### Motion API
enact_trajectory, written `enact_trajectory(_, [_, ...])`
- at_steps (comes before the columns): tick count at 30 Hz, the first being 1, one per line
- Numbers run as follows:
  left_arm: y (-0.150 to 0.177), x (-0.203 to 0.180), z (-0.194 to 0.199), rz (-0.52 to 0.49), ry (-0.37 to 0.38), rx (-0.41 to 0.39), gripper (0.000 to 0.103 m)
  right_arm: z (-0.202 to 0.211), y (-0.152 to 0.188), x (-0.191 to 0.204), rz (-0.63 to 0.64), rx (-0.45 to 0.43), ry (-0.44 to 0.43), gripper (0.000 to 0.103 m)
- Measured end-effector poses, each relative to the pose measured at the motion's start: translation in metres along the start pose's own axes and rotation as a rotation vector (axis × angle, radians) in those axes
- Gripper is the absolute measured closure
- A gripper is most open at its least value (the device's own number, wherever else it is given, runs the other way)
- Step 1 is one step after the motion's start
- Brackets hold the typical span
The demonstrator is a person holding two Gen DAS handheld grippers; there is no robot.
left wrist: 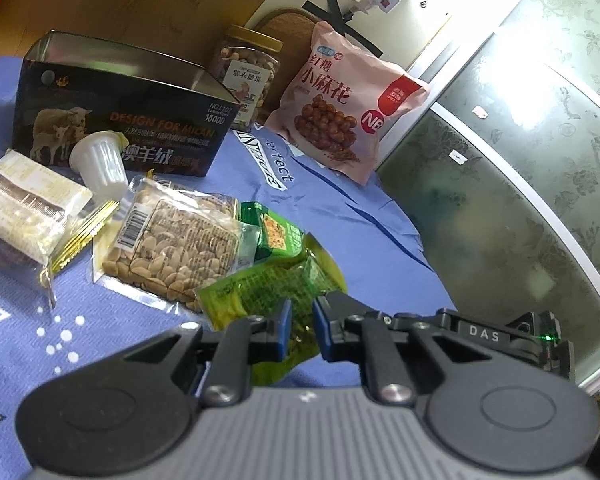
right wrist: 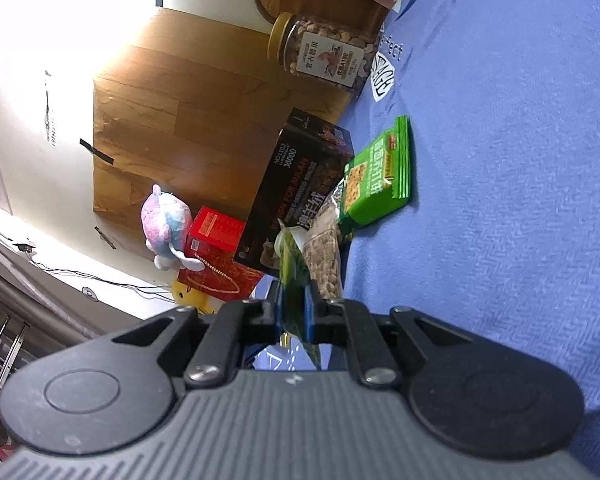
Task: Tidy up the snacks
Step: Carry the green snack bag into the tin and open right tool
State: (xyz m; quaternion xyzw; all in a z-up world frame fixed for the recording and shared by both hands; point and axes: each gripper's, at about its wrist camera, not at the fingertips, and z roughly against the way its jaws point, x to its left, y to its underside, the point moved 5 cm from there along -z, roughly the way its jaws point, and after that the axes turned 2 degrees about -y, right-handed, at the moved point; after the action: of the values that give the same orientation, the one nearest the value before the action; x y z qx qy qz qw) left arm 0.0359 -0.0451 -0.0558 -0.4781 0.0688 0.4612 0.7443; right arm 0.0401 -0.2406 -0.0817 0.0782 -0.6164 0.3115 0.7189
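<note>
A blue cloth covers the table. Both grippers pinch one green packet, left gripper and right gripper clamped on opposite edges, probably to carry it flat. The open black tin at ten o'clock looks empty; the nut jar at twelve is full

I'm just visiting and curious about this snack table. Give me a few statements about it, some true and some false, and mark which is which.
1. The dark tin box stands open and no lid is on it. True.
2. The pink snack bag lies flat in the box. False: it stands on the blue cloth beside the nut jar.
3. Both grippers pinch a green packet. True: left gripper, right gripper.
4. The nut jar has a red lid. False: yellow.
</note>
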Motion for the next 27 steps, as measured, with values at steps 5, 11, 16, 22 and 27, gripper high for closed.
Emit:
enact_trajectory(5, [-0.002,0.004,0.001,-0.004,-0.018,-0.010,0.091,-0.003,0.001,0.000,0.002,0.002,0.010,0.090])
enact_trajectory(11, [-0.020,0.009,0.012,-0.029,-0.063,-0.050,0.091,-0.019,0.000,0.014,0.053,0.030,0.022,0.090])
enact_trajectory(16, [-0.074,0.023,0.024,-0.068,-0.103,-0.125,0.091,-0.058,-0.020,0.044,0.138,0.073,0.004,0.090])
enact_trajectory(22, [-0.156,0.048,0.005,-0.115,-0.199,-0.217,0.090,-0.135,-0.070,0.089,0.317,0.072,0.035,0.089])
enact_trajectory(27, [-0.183,0.081,-0.014,-0.064,-0.279,-0.215,0.081,-0.178,-0.102,0.101,0.618,-0.058,0.282,0.071])
